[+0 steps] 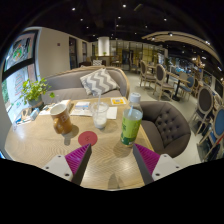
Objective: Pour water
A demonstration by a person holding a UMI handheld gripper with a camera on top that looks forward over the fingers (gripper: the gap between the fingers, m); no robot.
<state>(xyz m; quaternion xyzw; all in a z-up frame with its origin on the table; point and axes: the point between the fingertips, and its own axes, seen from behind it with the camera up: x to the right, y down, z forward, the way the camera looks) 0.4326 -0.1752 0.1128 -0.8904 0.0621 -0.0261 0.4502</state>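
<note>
A green bottle (131, 120) with a white cap stands upright on the wooden table (60, 150), just ahead of my right finger. A clear glass (98, 115) stands behind it to the left, and a red coaster (88, 138) lies in front of the glass. A brown-topped cup or jar (62, 118) stands further left. My gripper (112, 160) is open, with its magenta pads (80, 158) spread wide over bare table and nothing between the fingers.
A potted plant (36, 92) stands at the table's far left. A grey sofa with a zigzag cushion (97, 82) and a dark armchair (165, 125) lie beyond the table. Chairs and tables fill the room behind.
</note>
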